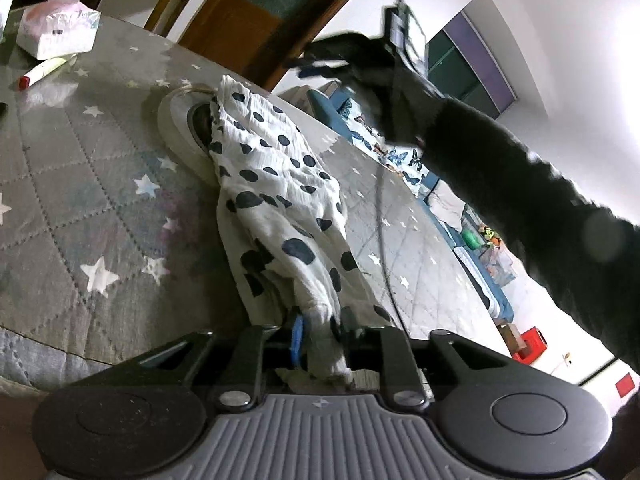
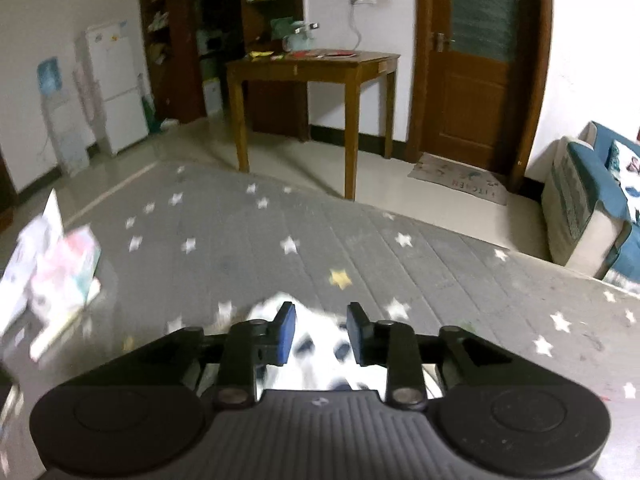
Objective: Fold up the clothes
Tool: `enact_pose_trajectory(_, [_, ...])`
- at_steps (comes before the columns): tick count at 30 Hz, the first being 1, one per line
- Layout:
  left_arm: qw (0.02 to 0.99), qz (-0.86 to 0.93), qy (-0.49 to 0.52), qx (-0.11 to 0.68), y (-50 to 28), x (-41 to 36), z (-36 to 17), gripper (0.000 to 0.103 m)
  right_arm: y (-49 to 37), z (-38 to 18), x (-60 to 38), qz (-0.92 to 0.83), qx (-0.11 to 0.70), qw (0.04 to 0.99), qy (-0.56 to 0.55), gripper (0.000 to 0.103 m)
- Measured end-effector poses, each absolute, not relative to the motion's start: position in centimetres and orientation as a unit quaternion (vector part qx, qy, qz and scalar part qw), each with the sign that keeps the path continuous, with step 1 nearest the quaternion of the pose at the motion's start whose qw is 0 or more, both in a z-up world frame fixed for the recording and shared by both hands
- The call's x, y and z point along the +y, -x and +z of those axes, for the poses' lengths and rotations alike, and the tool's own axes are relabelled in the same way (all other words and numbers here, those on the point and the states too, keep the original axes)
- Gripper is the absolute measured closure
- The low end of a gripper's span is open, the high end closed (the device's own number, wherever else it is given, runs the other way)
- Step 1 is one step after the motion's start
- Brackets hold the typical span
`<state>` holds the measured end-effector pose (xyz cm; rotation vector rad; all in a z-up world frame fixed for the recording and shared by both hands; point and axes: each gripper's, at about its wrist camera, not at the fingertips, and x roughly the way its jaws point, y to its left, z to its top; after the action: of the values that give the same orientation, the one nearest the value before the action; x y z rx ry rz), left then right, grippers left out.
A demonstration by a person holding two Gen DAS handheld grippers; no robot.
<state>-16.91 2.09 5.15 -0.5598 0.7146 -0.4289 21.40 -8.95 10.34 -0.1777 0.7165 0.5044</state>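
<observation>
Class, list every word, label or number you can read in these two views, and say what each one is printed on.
"KITCHEN": on the doormat before the wooden door, seen upside down, blurred.
Tissue pack: print too small to read.
Red-capped tube: no legible text.
Fridge stickers: too blurred.

The crinkled white cotton garment with dark navy spots [image 1: 276, 184] lies rumpled in a long heap on the grey star-patterned quilted worktop [image 1: 80, 184], its far end draped over a round white object, its near end bunched.
</observation>
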Motion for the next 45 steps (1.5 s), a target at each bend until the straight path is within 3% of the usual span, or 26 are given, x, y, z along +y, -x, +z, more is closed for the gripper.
enact_pose_trajectory(2, [0.876,-0.202,0.268,0.347,16.9,1.9,5.1,0.067,-19.7,10.5,-10.3,0.253,0.349,0.897,0.101,0.068])
enact_pose_trajectory(6, [0.877,-0.195,0.258,0.355,16.9,1.3,5.2,0.066,-15.5,10.5,-13.4,0.276,0.351,0.886,0.122,0.064])
enact_pose_trajectory(10, [0.873,-0.186,0.265,0.365,16.4,1.1,5.2,0.069,-10.0,9.7,-16.4,0.309,0.36,0.869,0.143,0.054])
enact_pose_trajectory(12, [0.871,-0.185,0.272,0.366,16.2,1.1,5.5,0.079,-7.1,9.3,-17.4,0.323,0.36,0.861,0.157,0.05])
enact_pose_trajectory(15, [0.87,-0.184,0.278,0.363,15.7,1.0,6.3,0.084,-2.7,8.7,-18.5,0.347,0.357,0.85,0.171,0.048])
enact_pose_trajectory(19, [0.868,-0.185,0.287,0.36,15.1,0.8,7.4,0.087,3.1,8.3,-19.2,0.385,0.343,0.837,0.182,0.035])
enact_pose_trajectory(22, [0.868,-0.187,0.292,0.357,14.2,0.4,8.5,0.087,7.4,8.4,-19.2,0.415,0.321,0.83,0.189,0.034])
enact_pose_trajectory(25, [0.866,-0.191,0.296,0.355,13.2,-0.3,9.4,0.087,11.3,8.4,-19.0,0.431,0.287,0.831,0.205,0.017])
enact_pose_trajectory(35, [0.863,-0.187,0.295,0.366,12.2,-2.2,10.4,0.087,15.5,5.1,-14.6,0.381,0.231,0.857,0.261,0.016])
enact_pose_trajectory(45, [0.852,-0.172,0.298,0.395,14.0,-0.4,7.6,0.087,16.4,3.8,-15.1,0.298,0.256,0.862,0.321,0.023])
